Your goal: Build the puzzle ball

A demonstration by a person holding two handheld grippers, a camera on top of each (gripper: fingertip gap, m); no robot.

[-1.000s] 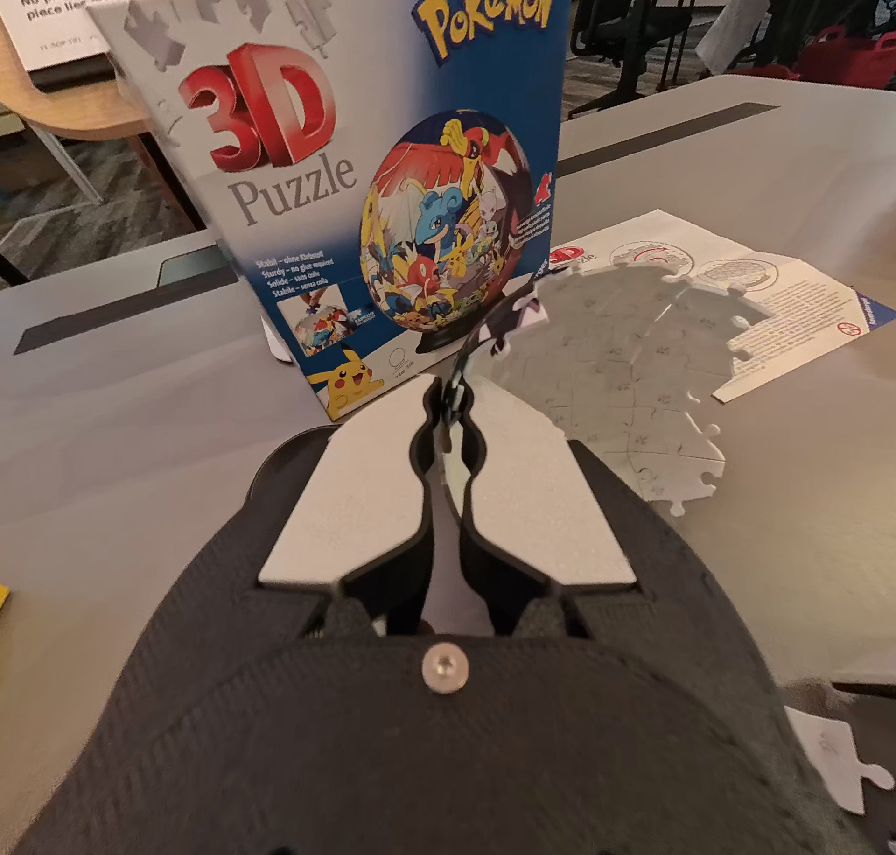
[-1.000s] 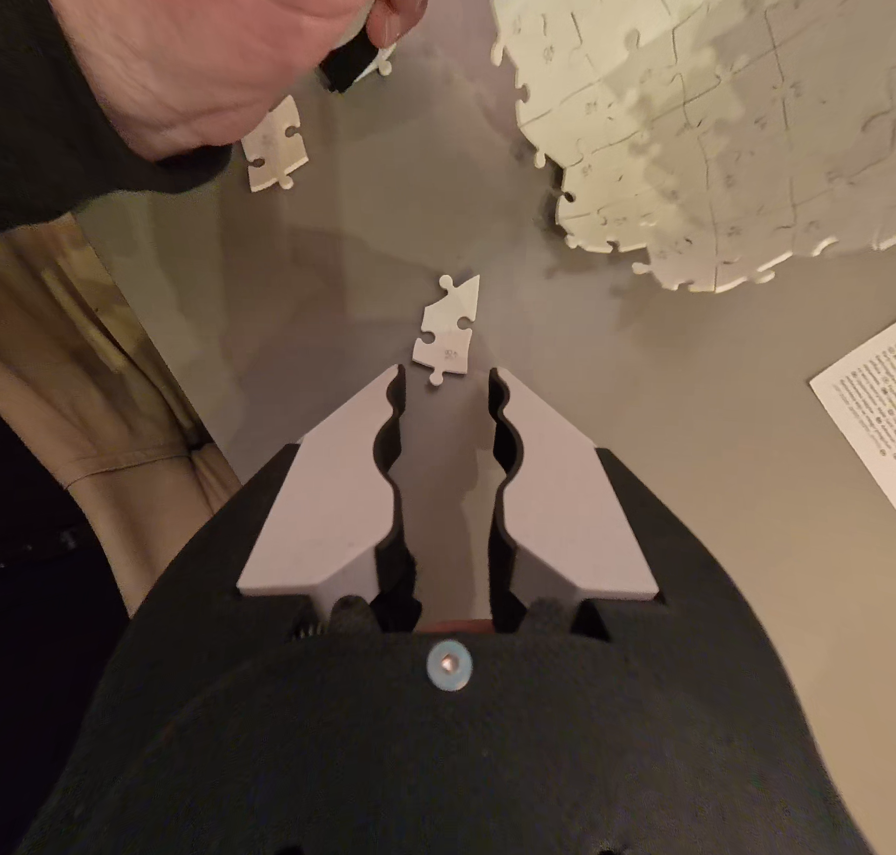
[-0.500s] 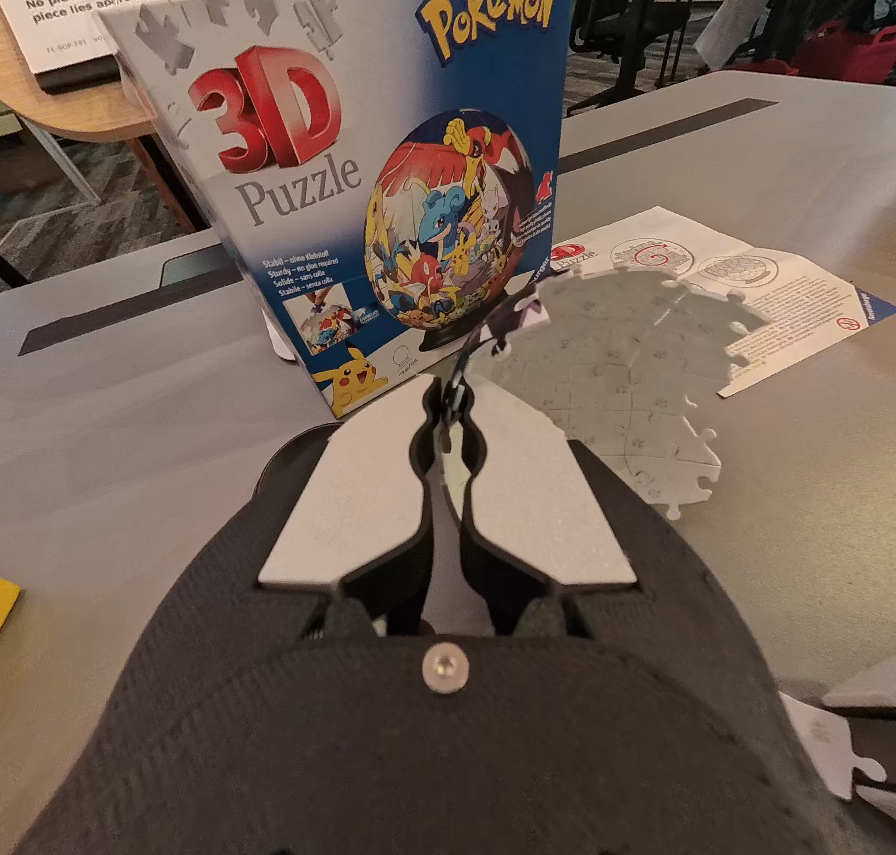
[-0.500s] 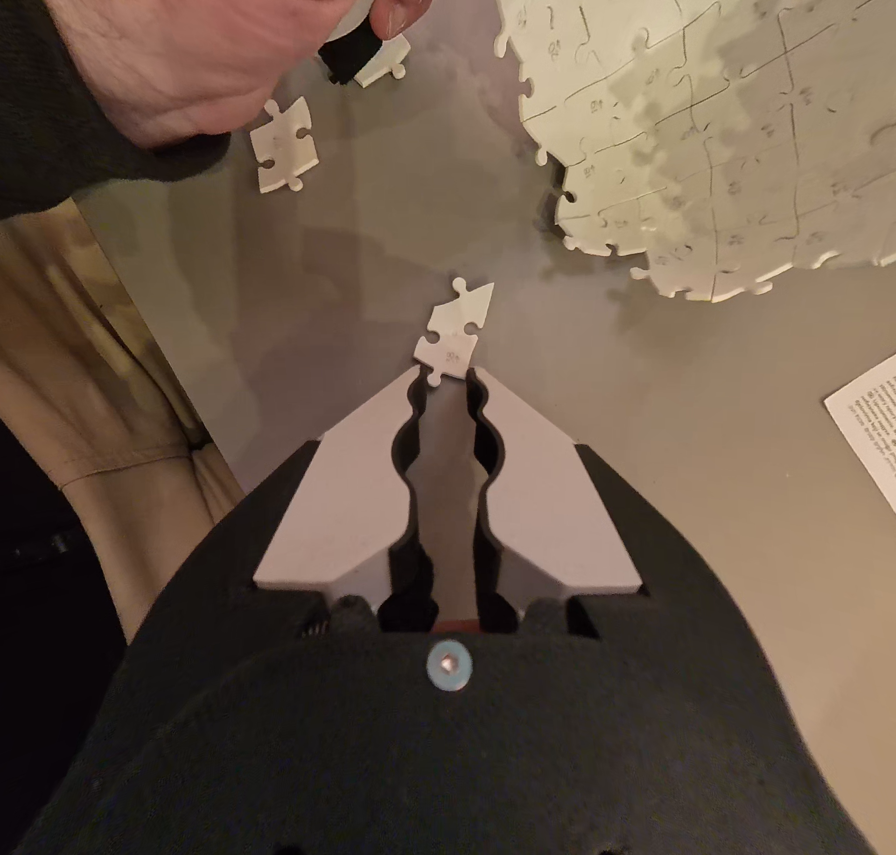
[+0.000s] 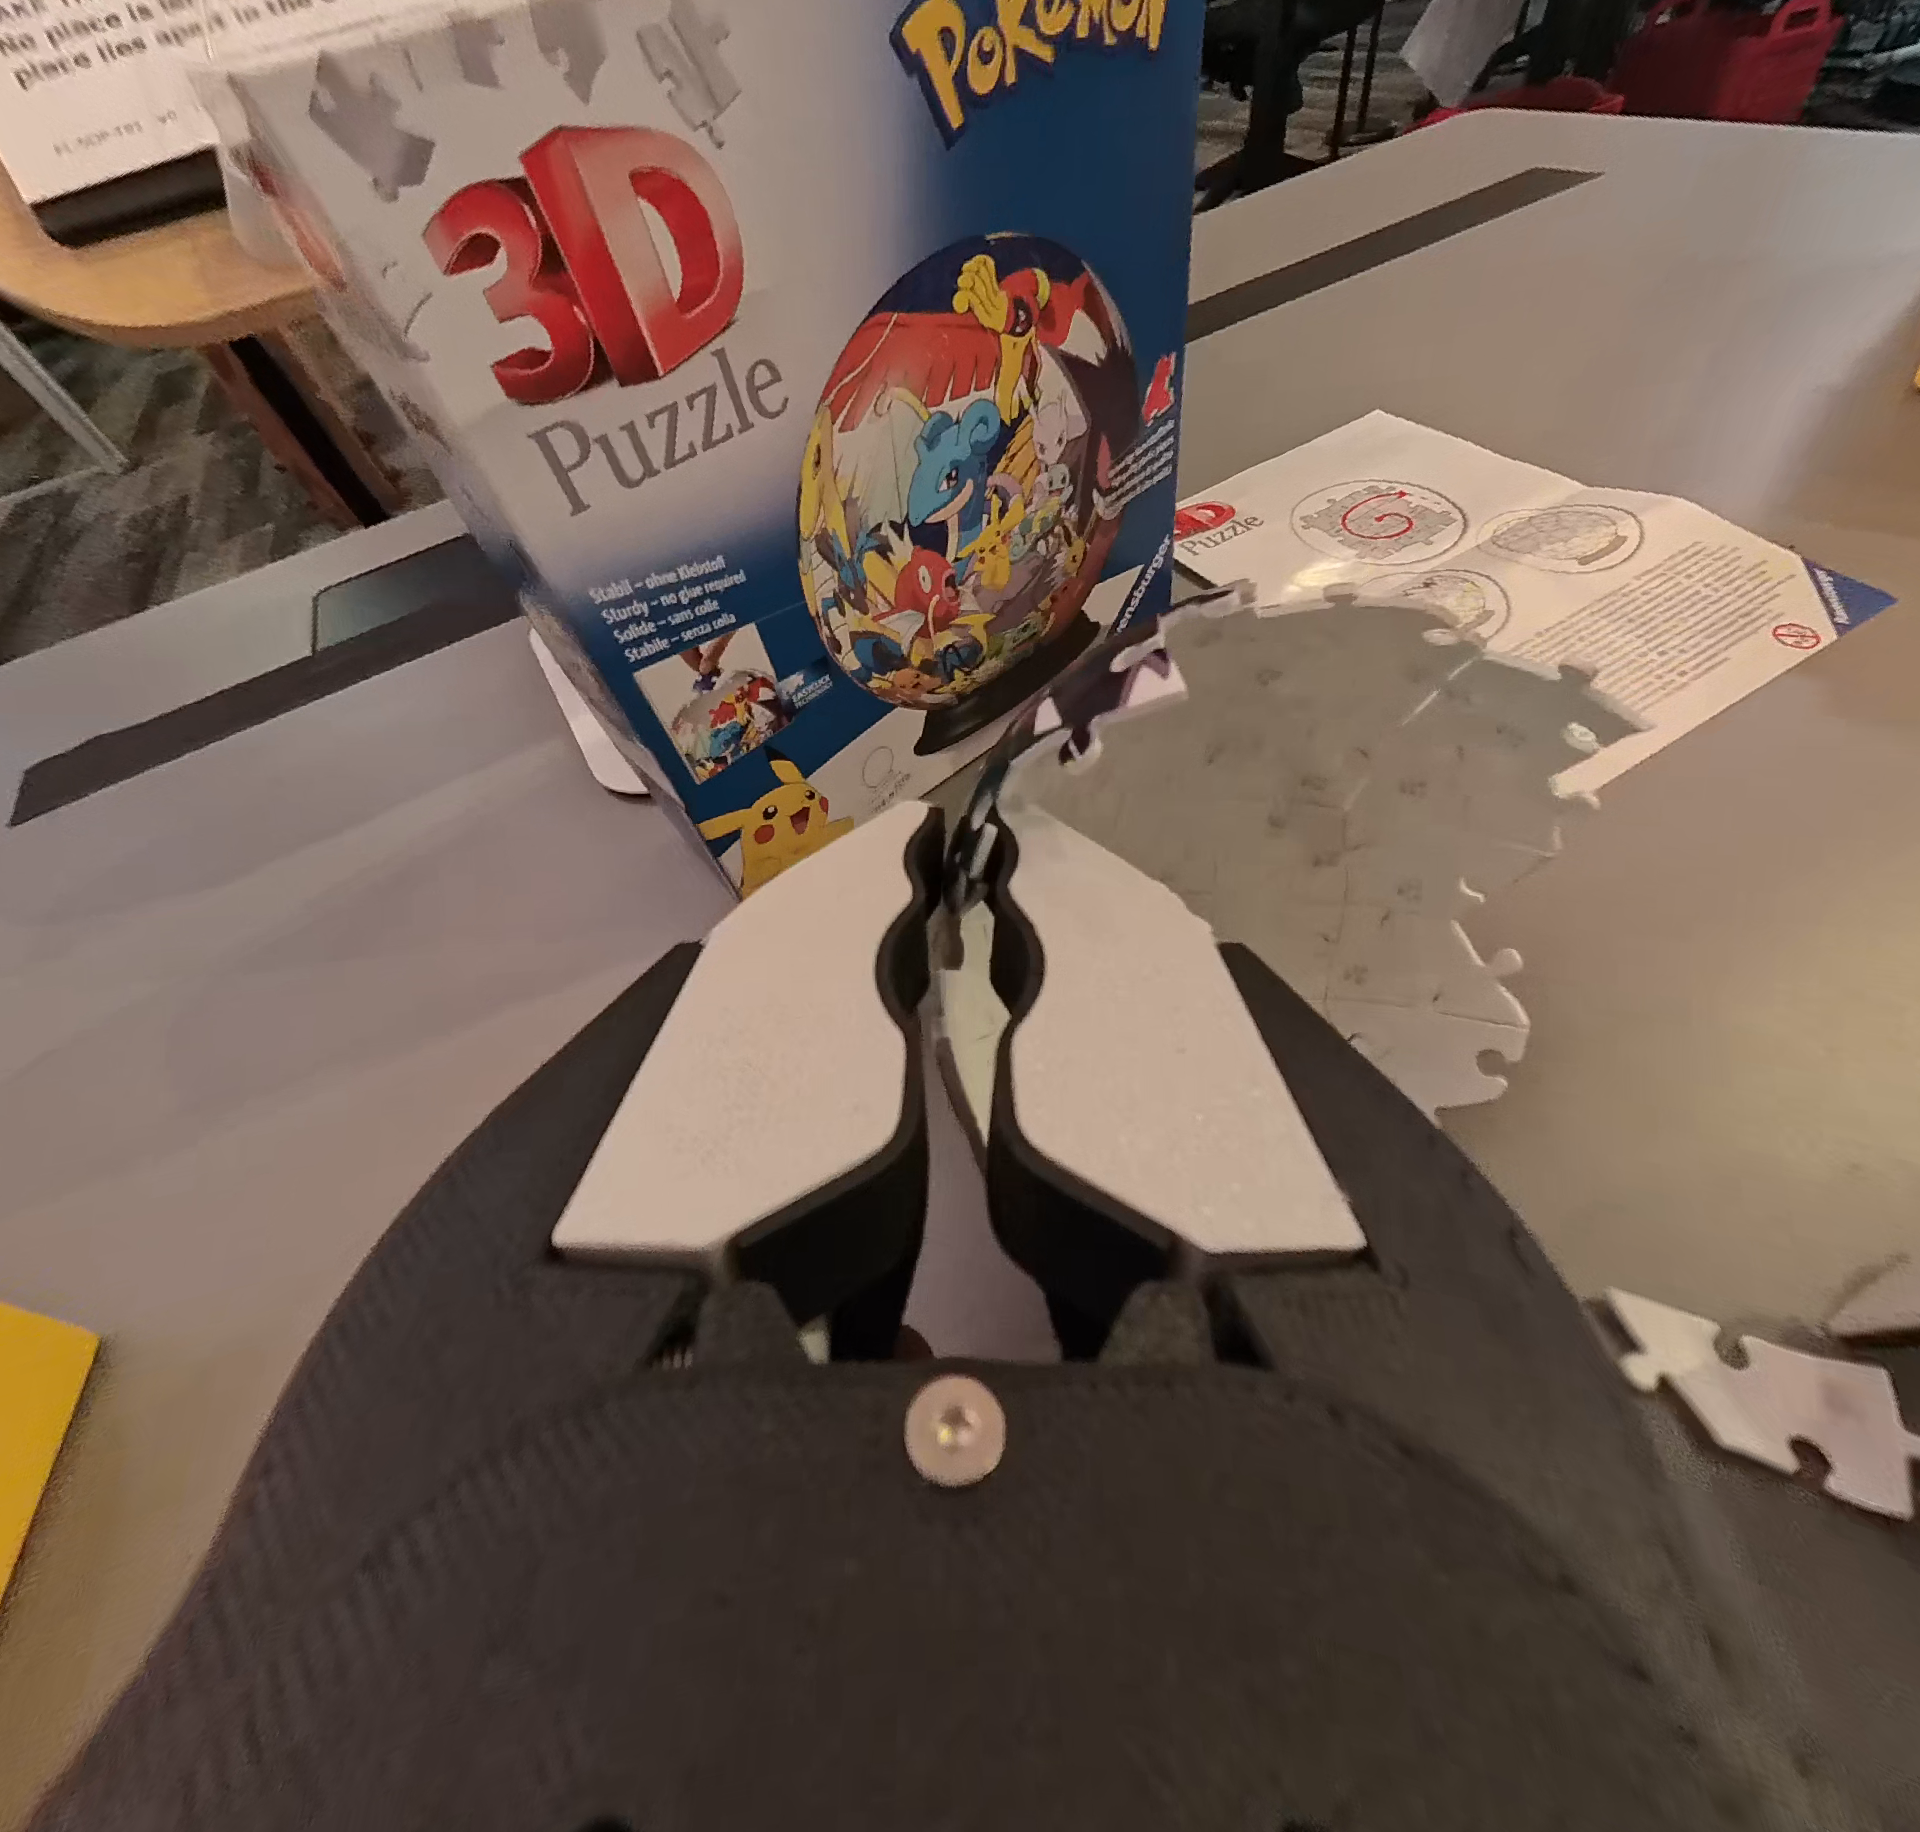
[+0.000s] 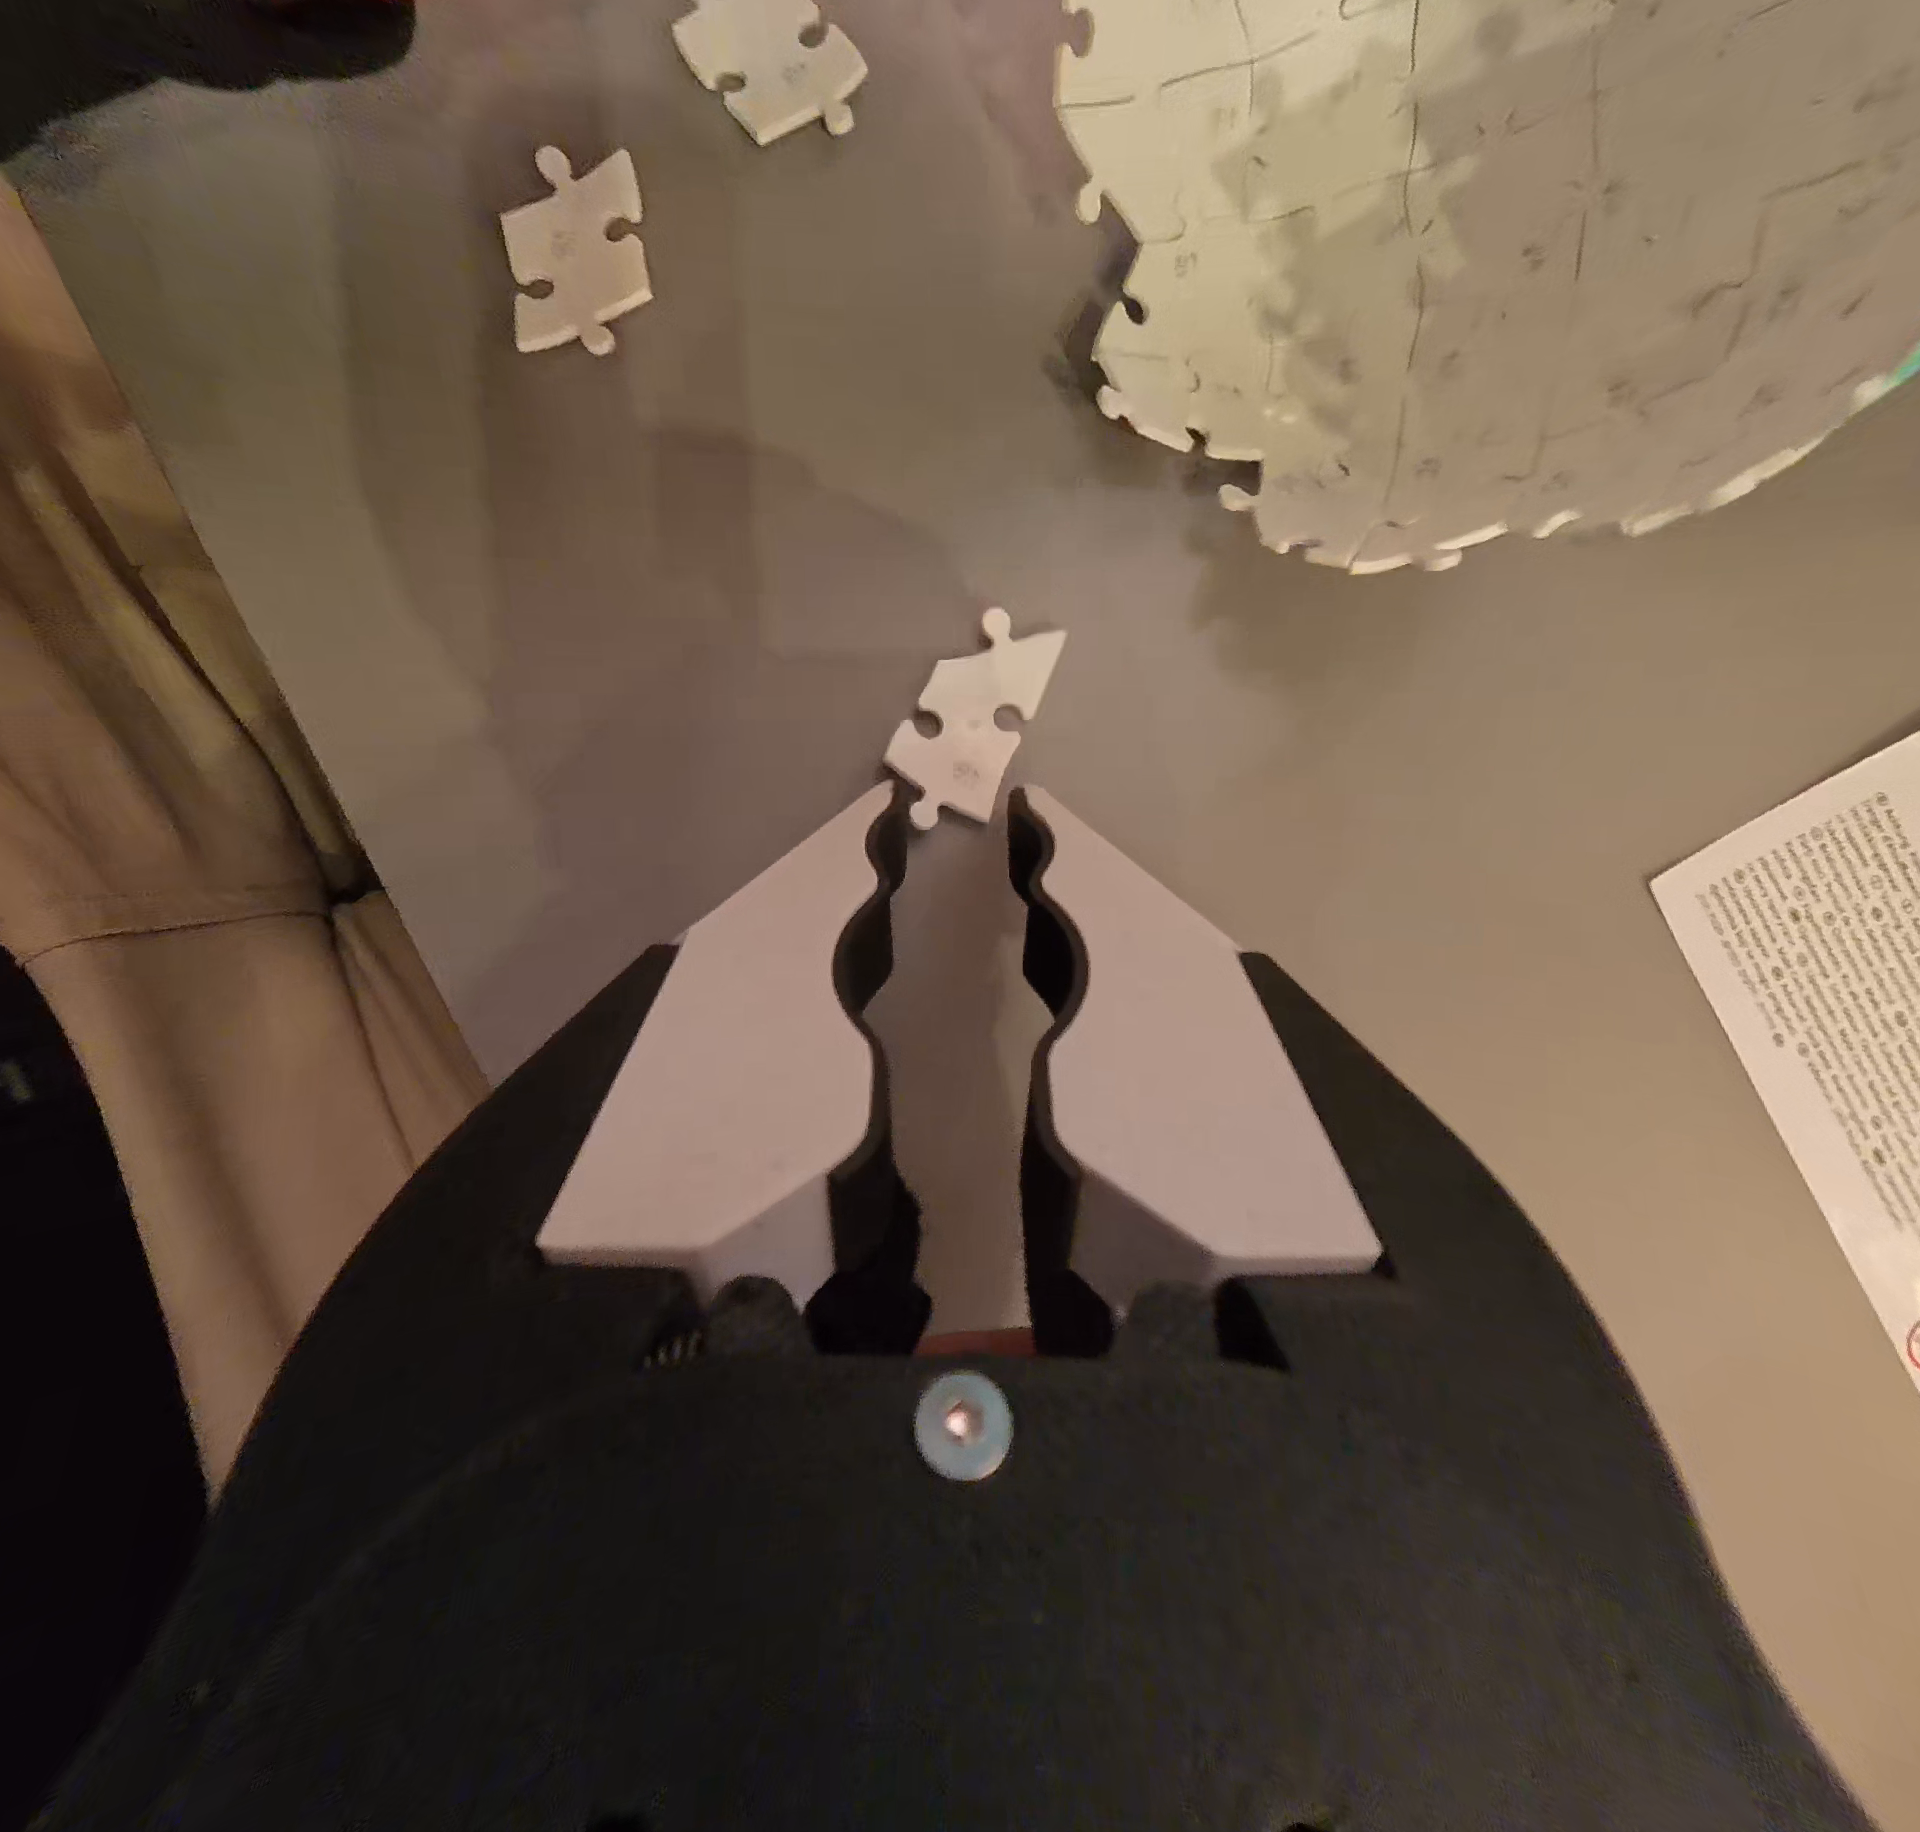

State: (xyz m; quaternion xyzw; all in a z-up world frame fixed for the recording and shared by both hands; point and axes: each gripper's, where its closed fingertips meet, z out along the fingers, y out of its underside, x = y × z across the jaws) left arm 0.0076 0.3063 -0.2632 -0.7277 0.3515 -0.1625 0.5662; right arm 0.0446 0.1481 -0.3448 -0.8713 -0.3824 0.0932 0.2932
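Observation:
My left gripper point(image 5: 961, 837) is shut on the rim of the half-built puzzle ball shell point(image 5: 1299, 826), holding it tilted with its white inside facing me. The shell also shows in the right wrist view point(image 6: 1455, 224), at the upper right. My right gripper point(image 6: 954, 795) points down at the grey table, and its tips are closed on the near end of a white joined pair of puzzle pieces point(image 6: 971, 722). Two more loose white pieces point(image 6: 577, 250) point(image 6: 769, 52) lie face down at the upper left. Another loose piece point(image 5: 1766, 1408) lies at the right in the left wrist view.
The tall puzzle box point(image 5: 727, 380) stands right behind the shell. An instruction sheet point(image 5: 1558, 577) lies to the right of it, and its corner point(image 6: 1818, 1003) shows in the right wrist view. A sleeve and hand point(image 6: 208, 16) are at the top left. The table edge runs along the left. About 20 cm separates my left fingertips from my right.
My right gripper closed from wide open down onto the joined pieces. The view then shifted with the pieces staying at the tips. The left gripper kept its grip on the shell, moving slightly.

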